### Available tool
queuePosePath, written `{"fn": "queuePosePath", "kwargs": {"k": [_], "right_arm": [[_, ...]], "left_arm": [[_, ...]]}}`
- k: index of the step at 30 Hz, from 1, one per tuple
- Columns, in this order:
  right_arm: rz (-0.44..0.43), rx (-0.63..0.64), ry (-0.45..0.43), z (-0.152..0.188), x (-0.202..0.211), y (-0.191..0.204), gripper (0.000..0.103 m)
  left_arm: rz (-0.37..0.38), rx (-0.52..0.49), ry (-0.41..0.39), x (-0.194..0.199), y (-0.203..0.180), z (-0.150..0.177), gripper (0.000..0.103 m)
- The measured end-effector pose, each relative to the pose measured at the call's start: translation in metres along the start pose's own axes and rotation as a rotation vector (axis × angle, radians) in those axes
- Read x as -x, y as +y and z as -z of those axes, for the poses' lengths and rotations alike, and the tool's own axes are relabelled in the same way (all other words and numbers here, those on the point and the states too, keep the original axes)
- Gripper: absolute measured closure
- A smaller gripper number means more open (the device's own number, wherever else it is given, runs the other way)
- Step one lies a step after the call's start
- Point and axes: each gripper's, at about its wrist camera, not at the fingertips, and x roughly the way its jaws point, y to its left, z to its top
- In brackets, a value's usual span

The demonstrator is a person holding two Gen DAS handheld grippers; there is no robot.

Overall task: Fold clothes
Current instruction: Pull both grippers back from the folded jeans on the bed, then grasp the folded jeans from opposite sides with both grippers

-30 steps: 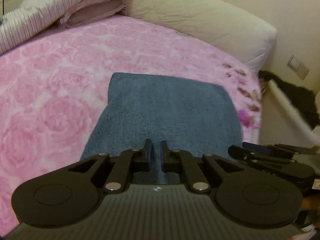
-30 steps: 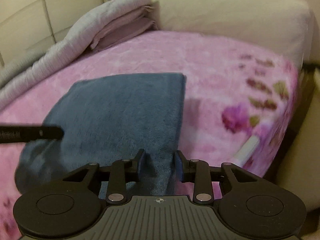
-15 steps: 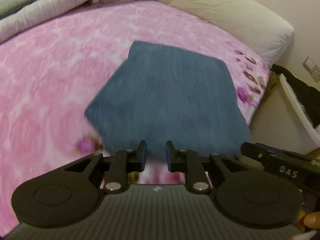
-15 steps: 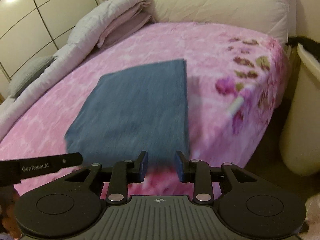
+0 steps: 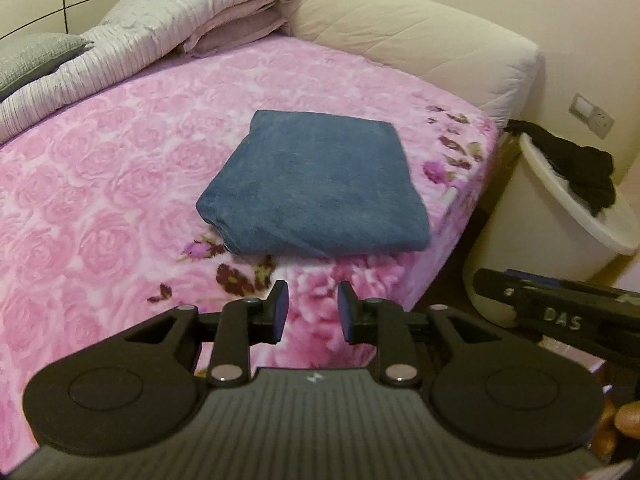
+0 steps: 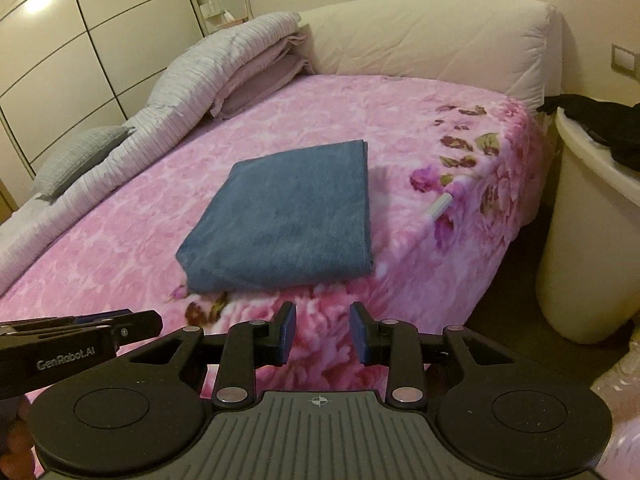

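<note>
A blue garment (image 5: 320, 188) lies folded into a flat rectangle on the pink rose-patterned bed (image 5: 100, 184), near its foot corner. It also shows in the right wrist view (image 6: 288, 216). My left gripper (image 5: 312, 310) is open and empty, held back from the garment's near edge. My right gripper (image 6: 323, 336) is open and empty too, also short of the near edge. The right gripper's side shows at the right of the left wrist view (image 5: 560, 312), and the left gripper's side shows at the left of the right wrist view (image 6: 76, 340).
A white laundry bin (image 5: 560, 236) with dark clothes (image 5: 576, 168) hanging over its rim stands on the floor by the bed's right side. Folded bedding and pillows (image 6: 224, 76) lie along the far left. A cream padded headboard (image 6: 440, 44) is at the back. A white tag (image 6: 438, 204) lies on the blanket.
Both grippers let go of the blue garment, opened, and drew back and up from it. The garment now lies folded on the bed, farther away in both views.
</note>
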Motion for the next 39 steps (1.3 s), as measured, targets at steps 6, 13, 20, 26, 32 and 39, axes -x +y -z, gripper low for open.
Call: {"fn": "queuePosePath", "kwargs": {"k": [6,13,20,26,32,39], "right_arm": [[-0.017,0.022,-0.009,0.013,0.019,0.011,0.070],[-0.025,0.033,-0.040,0.019,0.035,0.015,0.070],[-0.032,0.039,-0.045,0.024,0.044,0.016,0.070],[-0.042,0.042,-0.044,0.024,0.042,0.017,0.070],[-0.072,-0.009,0.019,0.022,0.006,0.004,0.070],[-0.210,-0.282,0.137,0.024,-0.057,-0.050,0.033]], "left_arm": [[0.001,-0.014,-0.015,0.020,-0.007,0.016,0.081],[-0.002,-0.026,-0.041,0.037,-0.015,0.025,0.080],[0.004,-0.023,-0.055,0.049,-0.017,0.032,0.080],[0.033,0.009,-0.050,0.052,-0.011,0.036,0.076],[0.107,0.237,-0.002,0.015,0.032,0.035,0.072],[0.264,0.618,0.026,-0.050,0.080,0.039,0.067]]}}
